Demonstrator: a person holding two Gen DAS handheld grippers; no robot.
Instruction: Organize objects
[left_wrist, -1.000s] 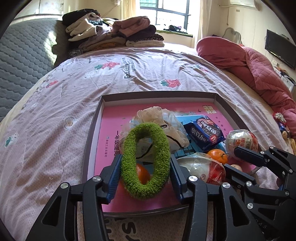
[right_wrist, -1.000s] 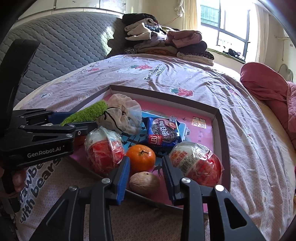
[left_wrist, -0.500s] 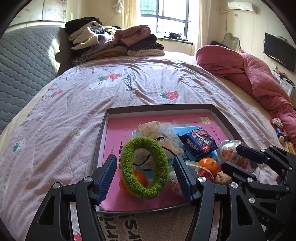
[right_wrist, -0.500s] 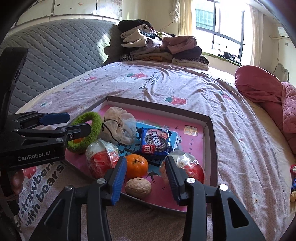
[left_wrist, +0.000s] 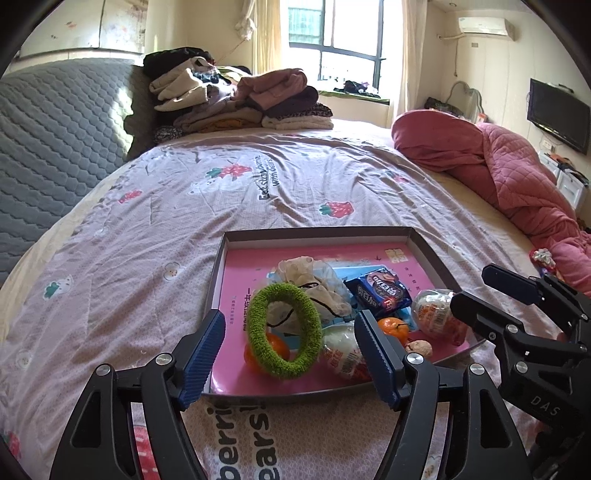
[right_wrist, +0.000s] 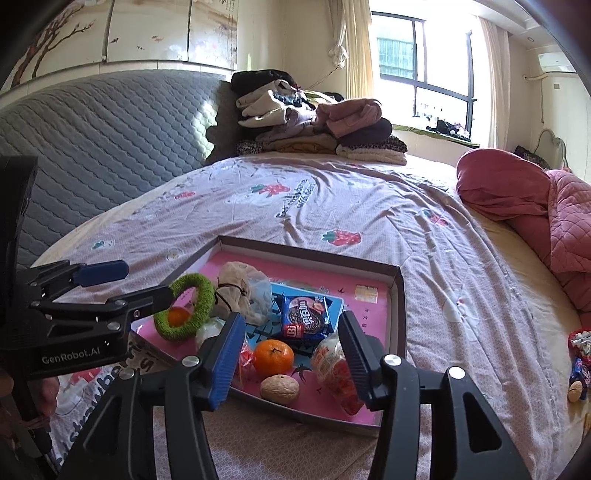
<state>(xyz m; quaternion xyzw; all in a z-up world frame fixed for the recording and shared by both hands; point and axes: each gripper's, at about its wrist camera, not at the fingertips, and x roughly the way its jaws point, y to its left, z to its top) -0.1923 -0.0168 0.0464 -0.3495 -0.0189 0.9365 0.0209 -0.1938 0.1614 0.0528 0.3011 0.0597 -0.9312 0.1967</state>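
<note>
Green ring (left_wrist: 283, 330) in tray (left_wrist: 317, 233)

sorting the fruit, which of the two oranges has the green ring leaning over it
The orange at the tray's near left corner; the other orange lies bare beside the walnut.

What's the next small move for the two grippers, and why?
Probably back both off the tray. The left gripper and right gripper have just been opening, with nothing gripped; the green ring and walnut already lie inside.
</note>
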